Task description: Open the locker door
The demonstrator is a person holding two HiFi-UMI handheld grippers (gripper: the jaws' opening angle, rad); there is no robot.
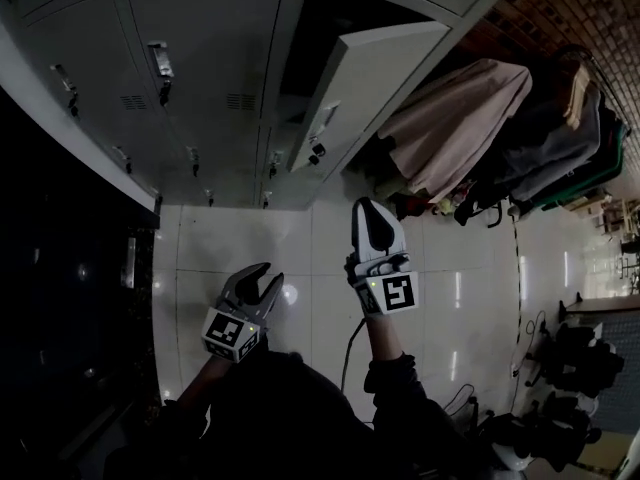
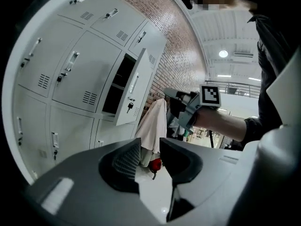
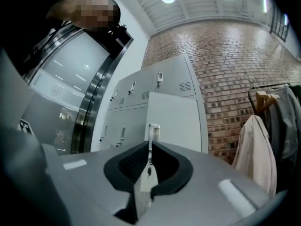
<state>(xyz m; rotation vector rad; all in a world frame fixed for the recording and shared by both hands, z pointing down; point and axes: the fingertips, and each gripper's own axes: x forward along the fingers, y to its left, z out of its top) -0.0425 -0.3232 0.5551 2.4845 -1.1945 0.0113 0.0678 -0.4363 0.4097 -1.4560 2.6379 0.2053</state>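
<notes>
The grey locker door [image 1: 375,83] stands swung open from the locker bank, showing a dark compartment [image 1: 320,28] behind it. Its upright handle [image 1: 325,118] and the key [image 1: 316,151] hang on the door's face. My right gripper [image 1: 372,218] is raised below the door and apart from it, jaws drawn together with nothing between them. In the right gripper view the door [image 3: 174,121] and handle [image 3: 154,132] show beyond the closed jaws [image 3: 149,147]. My left gripper [image 1: 262,280] hangs lower, open and empty. The left gripper view shows the open door [image 2: 134,86] and right gripper [image 2: 188,105].
Closed lockers [image 1: 190,68] fill the bank left of the open door. A rack of coats [image 1: 500,128] stands right of it, a beige coat [image 3: 254,149] nearest. A dark cabinet [image 1: 60,298] lines the left. A cable [image 1: 345,353] trails over the white tiled floor.
</notes>
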